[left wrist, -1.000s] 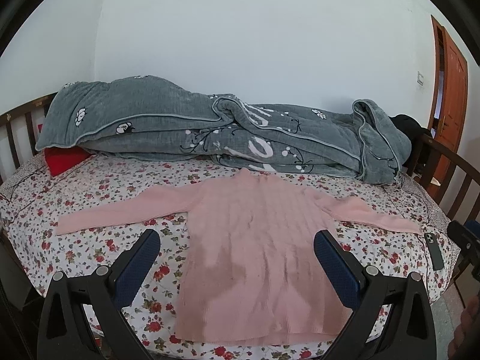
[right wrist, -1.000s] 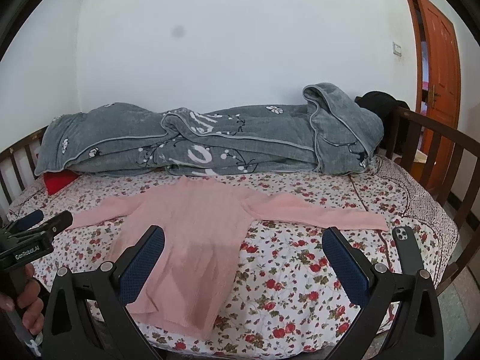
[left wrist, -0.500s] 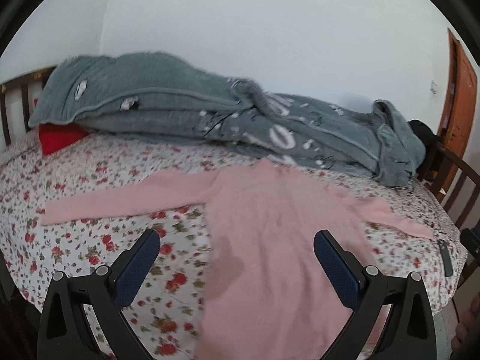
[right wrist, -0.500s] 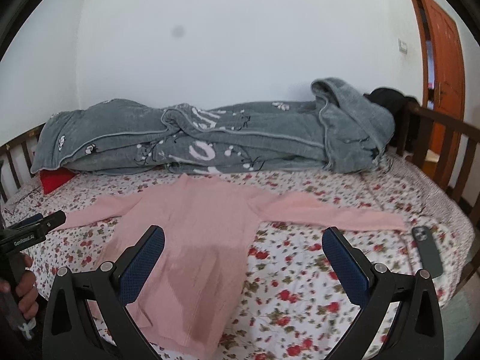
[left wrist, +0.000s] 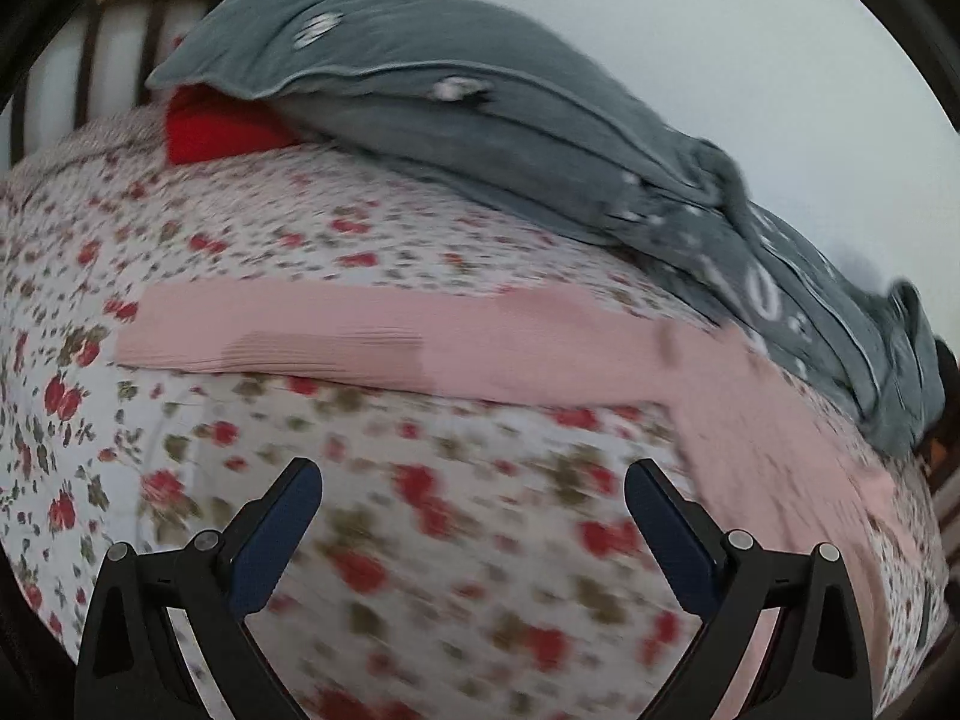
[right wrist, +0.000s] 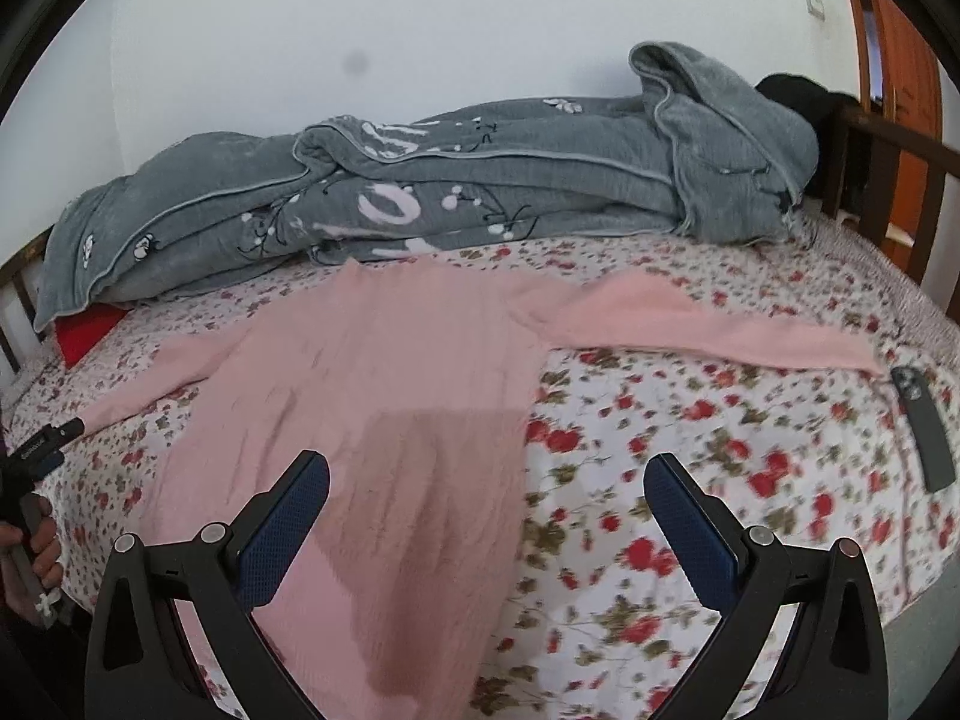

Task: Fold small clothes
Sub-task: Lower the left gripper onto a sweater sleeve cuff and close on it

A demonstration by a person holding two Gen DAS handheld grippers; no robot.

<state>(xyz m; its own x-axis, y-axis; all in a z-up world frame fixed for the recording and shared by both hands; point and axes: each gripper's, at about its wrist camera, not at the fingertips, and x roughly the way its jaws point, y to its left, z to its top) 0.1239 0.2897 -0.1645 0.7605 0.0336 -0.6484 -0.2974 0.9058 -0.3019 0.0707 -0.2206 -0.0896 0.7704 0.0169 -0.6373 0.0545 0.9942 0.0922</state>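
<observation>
right wrist view: pink sweater (right wrist: 384,396) lies flat on the bed (right wrist: 690,480), over the floral sheet, sleeves spread to either side.
sweater long axis: body runs from the collar at the far side, just beside the grey quilt (right wrist: 456,186), down to the hem at the near edge of the bed; collar points away from the camera, toward the wall.
sleeve axis: crosswise to the body; the sweater's right-hand sleeve (right wrist: 720,330) stretches out toward the dark phone (right wrist: 921,426), its cuff near the phone but apart from it.
right tongs (right wrist: 486,483): spread wide, nothing held; they hover above the lower body of the sweater and the sheet beside it; contact with the cloth cannot be told.
left wrist view: blurred and tilted; the other sleeve (left wrist: 360,348) shows as a long pink band running across the picture, cuff at the left, joining the body at the right.
left tongs (left wrist: 471,489): spread wide, empty, over bare floral sheet on the near side of that sleeve, apart from it.
left hand (right wrist: 36,564): seen at the left edge of the right wrist view, wrapped round the handle of the left tool, near the corner of the bed.
red cushion (left wrist: 222,126): tucked under the end of the grey quilt, well apart from the sweater.
headboard rails (left wrist: 90,54): behind the cushion.
</observation>
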